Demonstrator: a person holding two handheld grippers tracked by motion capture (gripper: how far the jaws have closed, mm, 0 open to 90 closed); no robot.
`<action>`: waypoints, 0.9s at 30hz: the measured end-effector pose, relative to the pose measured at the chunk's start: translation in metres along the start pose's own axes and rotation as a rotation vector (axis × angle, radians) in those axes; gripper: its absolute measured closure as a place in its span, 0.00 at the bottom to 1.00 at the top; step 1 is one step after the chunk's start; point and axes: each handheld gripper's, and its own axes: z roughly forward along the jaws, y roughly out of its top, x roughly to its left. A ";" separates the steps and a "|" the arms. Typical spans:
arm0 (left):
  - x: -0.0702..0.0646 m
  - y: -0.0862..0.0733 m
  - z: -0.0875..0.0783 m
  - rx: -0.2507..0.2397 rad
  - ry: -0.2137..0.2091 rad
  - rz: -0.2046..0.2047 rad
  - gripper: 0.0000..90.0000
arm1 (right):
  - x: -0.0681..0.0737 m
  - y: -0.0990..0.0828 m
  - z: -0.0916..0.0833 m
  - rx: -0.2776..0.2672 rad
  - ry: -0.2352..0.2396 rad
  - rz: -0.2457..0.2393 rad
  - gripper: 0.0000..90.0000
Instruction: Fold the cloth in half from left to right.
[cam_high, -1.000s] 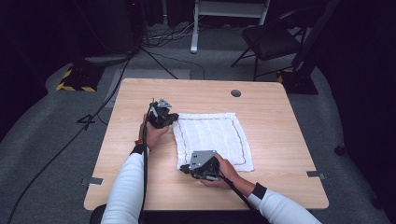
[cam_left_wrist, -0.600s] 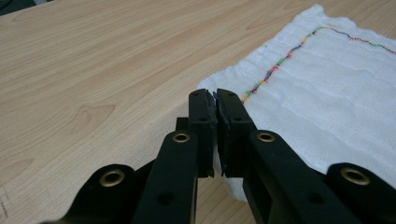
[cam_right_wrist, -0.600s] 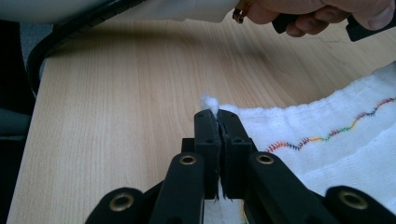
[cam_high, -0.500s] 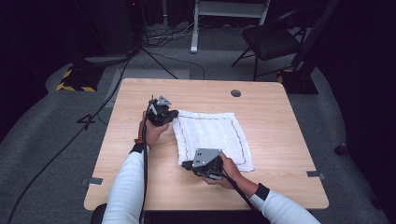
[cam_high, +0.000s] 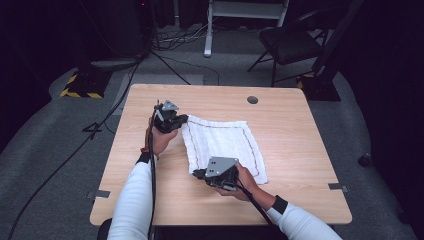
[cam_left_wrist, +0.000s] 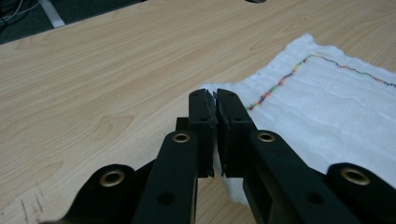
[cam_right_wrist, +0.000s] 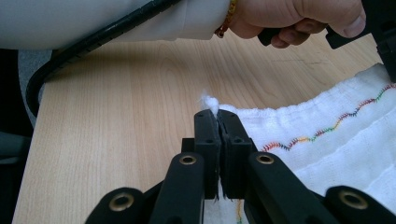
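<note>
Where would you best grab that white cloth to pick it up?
By its corners, coming in low from the cloth's left edge. It lies flat, so only edges offer a pinch. Left gripper is shut on the far-left corner, right gripper on the near-left one.

White cloth (cam_high: 222, 144) lies flat mid-table; bare wooden table (cam_high: 295, 130) lies right of the cloth and beyond it, free for passing. A round grommet hole (cam_high: 252, 100) sits beyond the cloth's far right corner, flush, no block. Left gripper (cam_high: 181, 120) sits at the cloth's far left corner, right gripper (cam_high: 196, 174) at its near left corner; both forearms and trailing cables bar the near-left side. A chair (cam_high: 287, 42) stands on the floor well beyond the cloth.
</note>
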 end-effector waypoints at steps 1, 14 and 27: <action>-0.001 0.002 0.002 0.000 0.001 0.007 0.95 | -0.001 -0.001 -0.001 -0.001 -0.002 0.006 0.98; -0.030 0.031 0.033 0.016 -0.029 0.045 0.95 | -0.015 -0.019 -0.040 -0.019 -0.054 0.069 0.98; -0.052 0.048 0.055 0.032 -0.043 0.081 0.95 | -0.023 -0.039 -0.066 -0.010 -0.100 0.112 0.98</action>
